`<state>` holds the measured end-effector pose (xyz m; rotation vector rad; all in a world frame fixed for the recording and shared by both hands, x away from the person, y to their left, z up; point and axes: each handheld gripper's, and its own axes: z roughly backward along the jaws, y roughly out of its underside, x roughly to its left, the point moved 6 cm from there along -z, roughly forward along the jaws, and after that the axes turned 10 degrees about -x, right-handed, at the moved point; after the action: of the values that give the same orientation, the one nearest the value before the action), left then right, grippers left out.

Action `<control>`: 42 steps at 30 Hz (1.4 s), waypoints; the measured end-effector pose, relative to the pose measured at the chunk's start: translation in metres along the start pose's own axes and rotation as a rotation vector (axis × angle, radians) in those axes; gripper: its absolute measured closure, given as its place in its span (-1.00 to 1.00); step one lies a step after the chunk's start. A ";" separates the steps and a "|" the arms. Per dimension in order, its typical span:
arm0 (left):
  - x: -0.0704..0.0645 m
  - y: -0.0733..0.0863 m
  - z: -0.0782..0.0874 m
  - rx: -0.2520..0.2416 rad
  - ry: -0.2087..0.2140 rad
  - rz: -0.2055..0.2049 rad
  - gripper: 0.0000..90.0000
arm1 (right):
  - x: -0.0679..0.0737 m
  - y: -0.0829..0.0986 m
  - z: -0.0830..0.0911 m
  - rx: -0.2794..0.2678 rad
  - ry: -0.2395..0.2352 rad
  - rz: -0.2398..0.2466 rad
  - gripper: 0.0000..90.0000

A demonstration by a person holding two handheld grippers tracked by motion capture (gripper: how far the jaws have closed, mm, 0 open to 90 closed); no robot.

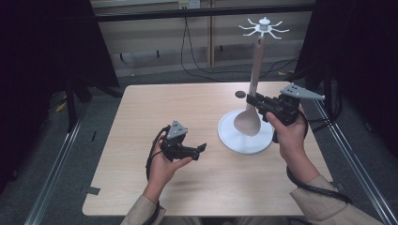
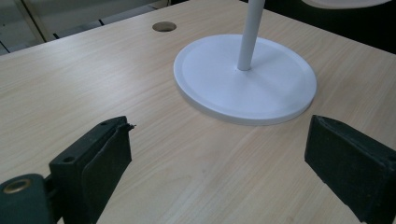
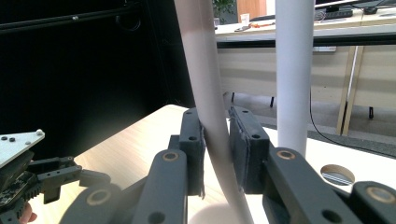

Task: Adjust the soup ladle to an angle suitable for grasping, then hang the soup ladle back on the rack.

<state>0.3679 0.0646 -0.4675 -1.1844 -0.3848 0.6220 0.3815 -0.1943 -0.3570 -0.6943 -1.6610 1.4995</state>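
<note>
On the wooden table (image 1: 141,140), the white stand (image 1: 245,136) bears no legible writing, and the beige spoon (image 1: 250,115) stands nearly upright beside its pole, bowl down over the base, handle clamped by the right gripper (image 1: 256,100), while the left gripper (image 1: 202,148), jaws wide, hovers left of the stand.

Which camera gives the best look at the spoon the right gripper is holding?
The high view: the whole spoon shows, bowl low over the stand's base, handle up the pole. The right gripper view has only its handle clamped in the right gripper. The left gripper view gives no clear sight of it.
</note>
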 end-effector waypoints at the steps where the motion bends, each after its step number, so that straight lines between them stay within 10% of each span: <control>1: 0.000 0.001 0.000 -0.003 0.002 0.002 -0.84 | -0.001 0.000 0.000 -0.001 0.002 -0.003 0.68; 11: 0.002 0.000 0.004 -0.006 -0.007 0.001 -0.84 | 0.001 0.002 -0.003 -0.019 0.008 0.012 0.64; 42: 0.001 0.000 0.002 0.001 -0.007 0.002 -0.83 | 0.003 0.006 0.013 0.052 0.076 0.106 -0.61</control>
<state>0.3675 0.0668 -0.4663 -1.1824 -0.3892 0.6282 0.3679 -0.1980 -0.3620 -0.8122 -1.5439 1.5651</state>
